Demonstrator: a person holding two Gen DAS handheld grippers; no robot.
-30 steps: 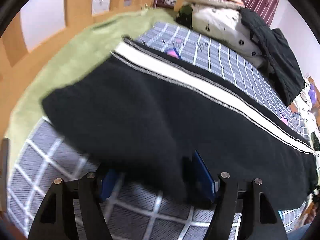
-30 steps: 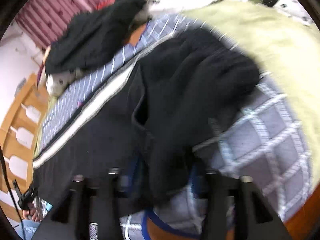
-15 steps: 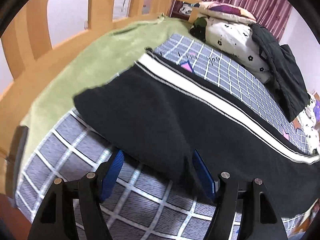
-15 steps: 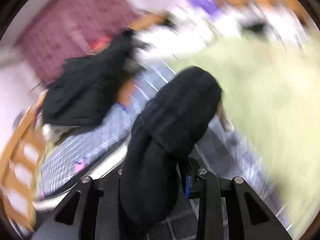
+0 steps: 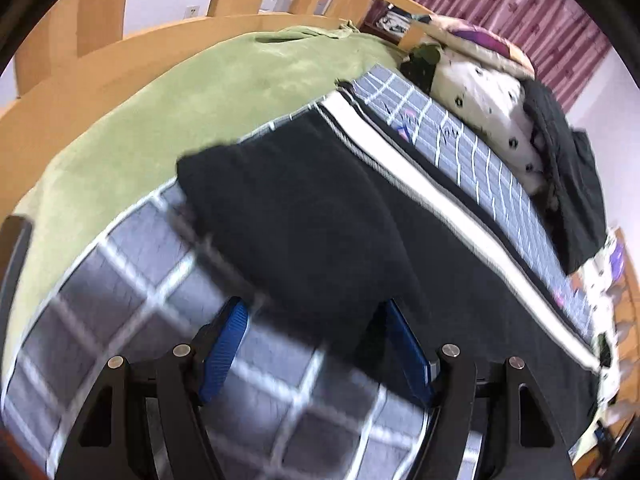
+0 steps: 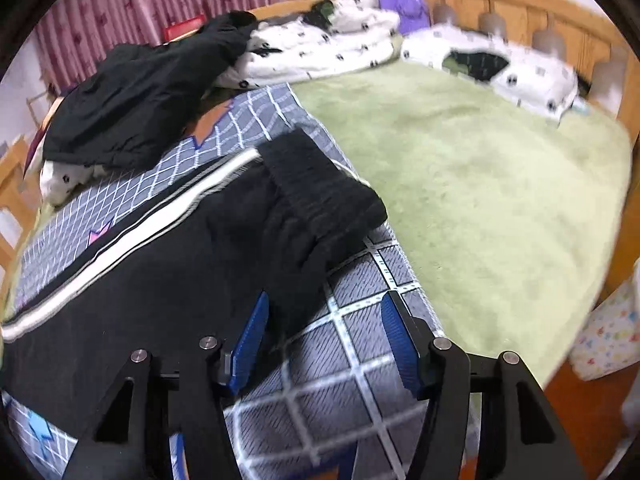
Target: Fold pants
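Black pants with a white side stripe lie stretched along a grey checked sheet on a bed. My left gripper hangs over their near edge. Its blue pads stand wide apart, the edge of the cloth lies between them, and neither pad presses on it. In the right wrist view the pants end in a ribbed, bunched cuff resting on the sheet. My right gripper is just short of it with its jaws opening. Black cloth reaches to its left pad and is not pinched.
A green blanket covers the bed beyond the checked sheet. A black jacket and white spotted bedding are heaped at the far side. A wooden bed frame rims the mattress, and the floor shows lower right.
Half a second ago my right gripper held a lifted bunch of black cloth; now that cloth lies on the bed and the jaws stand apart. My left gripper has shifted along the pants' edge.
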